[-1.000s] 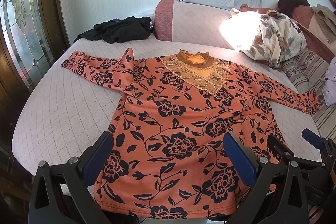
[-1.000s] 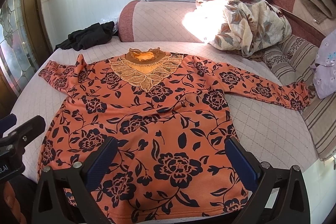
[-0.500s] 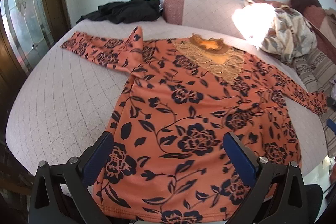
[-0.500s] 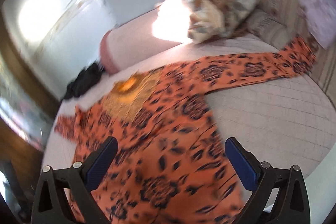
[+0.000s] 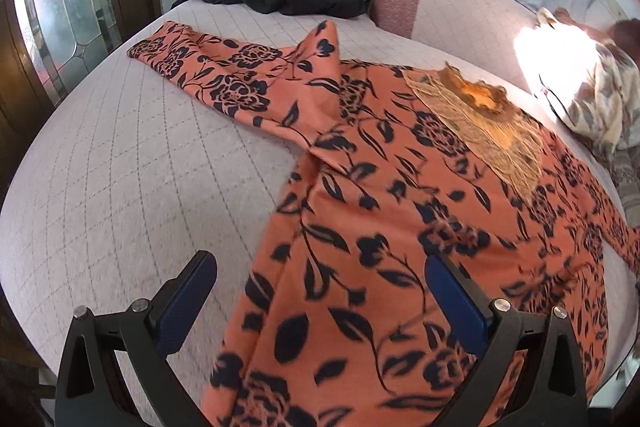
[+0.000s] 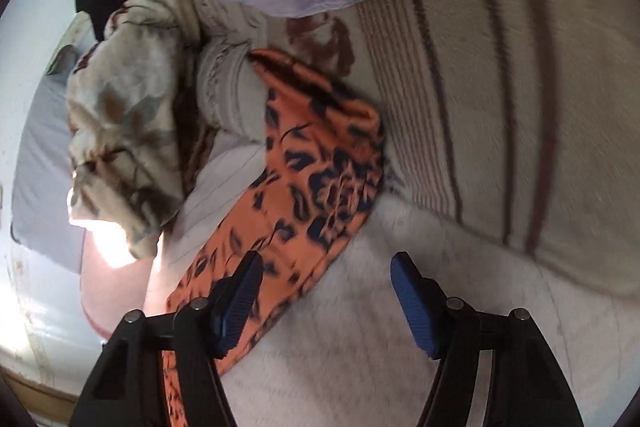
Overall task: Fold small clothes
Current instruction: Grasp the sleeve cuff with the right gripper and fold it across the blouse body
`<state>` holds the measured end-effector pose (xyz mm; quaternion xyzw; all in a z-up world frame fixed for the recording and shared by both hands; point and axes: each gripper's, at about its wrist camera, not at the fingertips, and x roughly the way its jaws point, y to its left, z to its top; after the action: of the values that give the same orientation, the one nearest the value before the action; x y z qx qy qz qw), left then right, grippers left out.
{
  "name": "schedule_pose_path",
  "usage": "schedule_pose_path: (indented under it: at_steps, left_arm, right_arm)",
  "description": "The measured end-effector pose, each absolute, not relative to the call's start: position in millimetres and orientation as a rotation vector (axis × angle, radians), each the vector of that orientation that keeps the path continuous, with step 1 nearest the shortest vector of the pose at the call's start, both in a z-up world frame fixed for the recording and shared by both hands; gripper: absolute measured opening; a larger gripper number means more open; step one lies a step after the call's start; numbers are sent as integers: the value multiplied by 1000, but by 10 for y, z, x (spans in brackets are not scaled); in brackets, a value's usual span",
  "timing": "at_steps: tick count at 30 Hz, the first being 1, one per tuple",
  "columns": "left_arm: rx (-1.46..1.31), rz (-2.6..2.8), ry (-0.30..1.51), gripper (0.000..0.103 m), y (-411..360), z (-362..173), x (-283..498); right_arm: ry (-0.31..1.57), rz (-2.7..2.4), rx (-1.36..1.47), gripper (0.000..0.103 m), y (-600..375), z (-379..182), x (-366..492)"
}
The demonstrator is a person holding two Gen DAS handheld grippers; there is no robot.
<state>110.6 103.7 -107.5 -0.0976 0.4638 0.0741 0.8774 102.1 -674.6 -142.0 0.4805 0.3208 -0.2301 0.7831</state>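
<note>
Right wrist: sleeve (image 6: 316,167) beneath right tongs (image 6: 326,297) (jaws apart).

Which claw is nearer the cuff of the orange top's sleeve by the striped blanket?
Right. The right claw hangs open just short of that cuff; the left claw is over the top's body.

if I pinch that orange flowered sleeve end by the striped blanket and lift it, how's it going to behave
Probably floppy: the sleeve end already lies rumpled against the striped blanket, so it should droop from the right gripper. It looks like soft, thickish knit, so likely grippy, not slippery. The rest of the orange top lies spread on the bed; lifting may drag it along.
</note>
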Motion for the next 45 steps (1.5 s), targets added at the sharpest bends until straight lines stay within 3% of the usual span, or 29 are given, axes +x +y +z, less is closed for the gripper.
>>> schedule_pose_path:
  at_steps: [4, 5, 7, 8, 9, 10, 16, 22, 25, 28, 32, 34, 35, 36, 39, 45]
  left_arm:
    - [-248, 174, 954, 103, 1226, -1096, 1228]
    - [-257, 179, 951, 103, 1266, -1098, 1240]
    - [-271, 194, 943, 103, 1369, -1110, 1252]
    - [-277, 201, 942, 103, 1410, -1121, 1254]
    - [-286, 207, 941, 103, 1459, -1134, 1252]
    - [-297, 216, 941, 103, 1512, -1147, 1242]
    - [-396, 213, 909, 103, 1726, -1134, 1184]
    - [-504, 168, 858, 103, 1873, -1060, 1072]
    - [-538, 165, 834, 103, 1972, -1021, 1001]
    - [-569, 156, 820, 103, 2082, -996, 942]
    - [-601, 147, 826, 103, 2182, -1023, 905]
    - [-612, 139, 834, 103, 2202, -1042, 905]
    - [-610, 136, 836, 103, 2201, -1046, 899]
    - [-601, 136, 836, 103, 2195, -1042, 894]
    - [-559, 129, 816, 103, 2149, -988, 882]
    - [-492, 28, 806, 103, 1856, -886, 958]
  right_arm:
    - [679, -573, 1011, 68, -6918, -1476, 1239]
    - [688, -589, 1005, 64, -6899, -1484, 1293]
    - [708, -619, 993, 39, -6948, -1501, 1414]
    - [727, -643, 972, 22, -6952, -1507, 1459]
    - [739, -669, 943, 12, -6955, -1498, 1503]
    - [733, -673, 914, 7, -6933, -1458, 1520]
    - [644, -561, 568, 6, -6292, -525, 1954]
    - [501, -190, 335, 6, -4564, 669, 2475]
    - [497, -8, 261, 6, -3537, 751, 2579]
    - [554, 153, 249, 6, -2550, 458, 2664]
    - [773, 304, 221, 10, -1567, -327, 2845]
    - [929, 344, 182, 28, -1196, -878, 2902]
    - [983, 338, 160, 55, -1109, -1115, 2906]
    - [1025, 336, 162, 66, -1091, -1306, 2936]
    - [1036, 389, 245, 66, -1192, -1427, 2838]
    - [900, 349, 325, 77, -1817, -963, 2371]
